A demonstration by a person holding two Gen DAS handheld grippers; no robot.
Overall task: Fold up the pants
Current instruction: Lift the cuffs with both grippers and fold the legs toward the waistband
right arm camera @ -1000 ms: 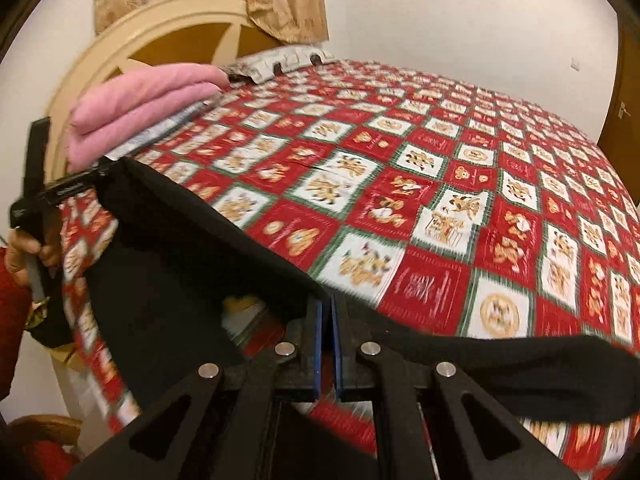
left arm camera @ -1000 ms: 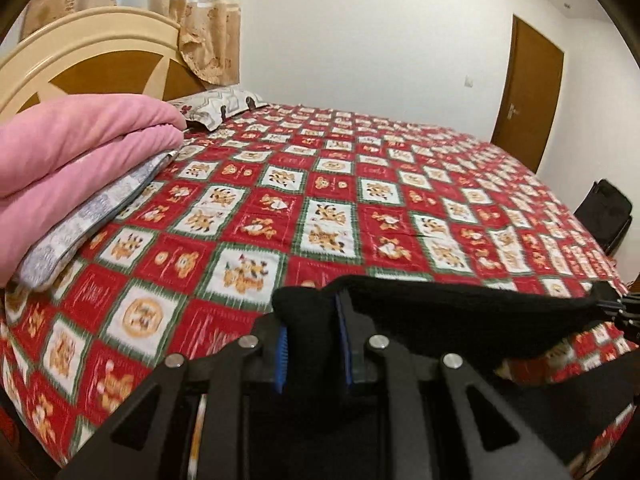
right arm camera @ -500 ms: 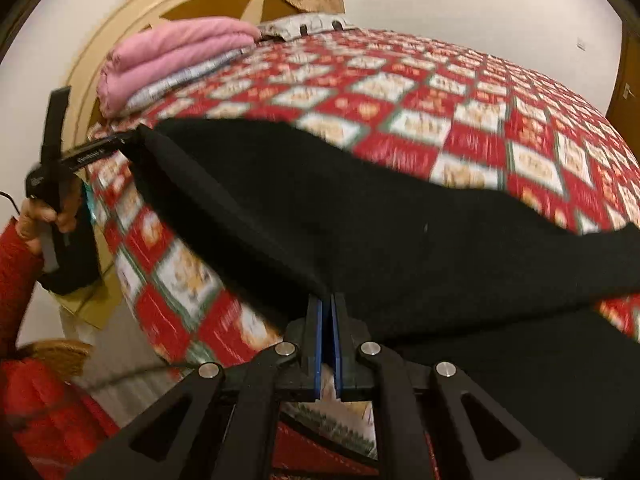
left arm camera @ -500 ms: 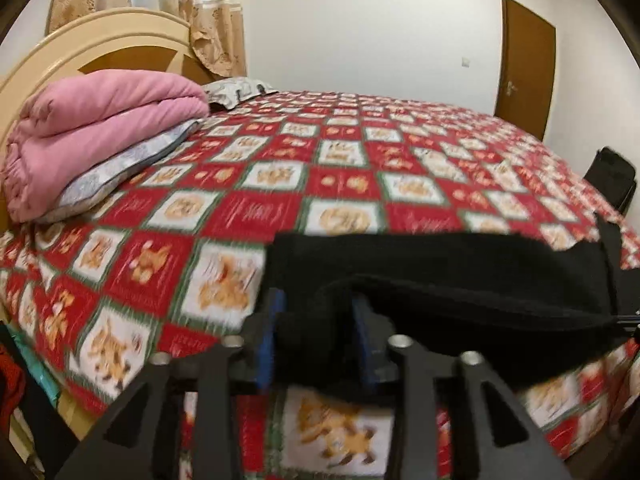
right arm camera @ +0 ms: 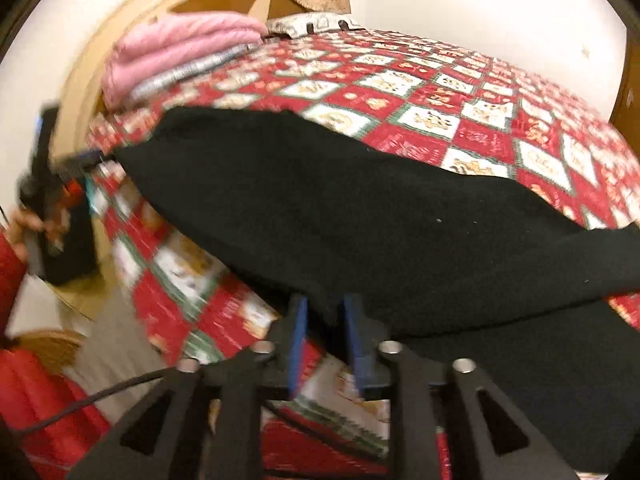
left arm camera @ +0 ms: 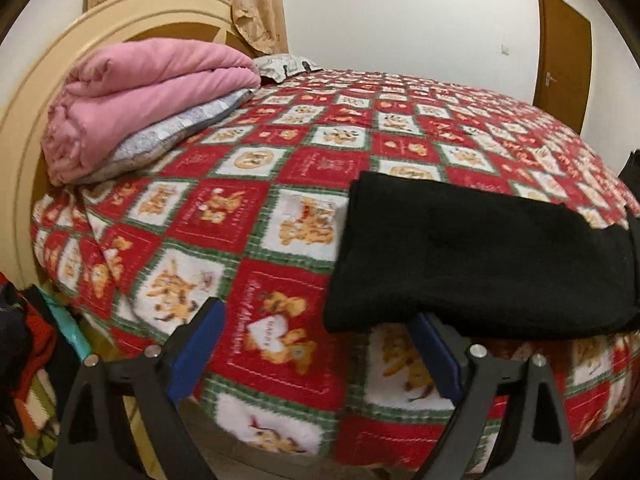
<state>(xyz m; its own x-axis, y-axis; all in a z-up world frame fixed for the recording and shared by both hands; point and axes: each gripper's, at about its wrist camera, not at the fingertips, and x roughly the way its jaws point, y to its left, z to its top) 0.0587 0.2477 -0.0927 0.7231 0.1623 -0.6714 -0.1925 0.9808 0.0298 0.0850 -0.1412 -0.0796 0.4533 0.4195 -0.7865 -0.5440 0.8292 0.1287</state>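
Observation:
Black pants (left arm camera: 476,248) lie folded on the near edge of the bed, partly hanging over its side; they fill the middle of the right wrist view (right arm camera: 360,216). My left gripper (left arm camera: 316,344) is wide open and empty, its right finger just under the pants' near left corner. My right gripper (right arm camera: 324,320) is open a little, and the pants' near edge sits in the gap between its blue pads. The left gripper also shows blurred at the far left of the right wrist view (right arm camera: 48,184).
The bed has a red patterned bedspread (left arm camera: 256,216). A folded pink blanket (left arm camera: 144,92) on a grey pillow lies by the cream headboard (left arm camera: 24,152). A brown door (left arm camera: 562,52) stands at the far right. Clothes (left arm camera: 20,344) sit low left beside the bed.
Both grippers have brought the pants down onto the bed's edge and opened. The left one let go and drew back to the left; the right one's pads have parted around the fabric.

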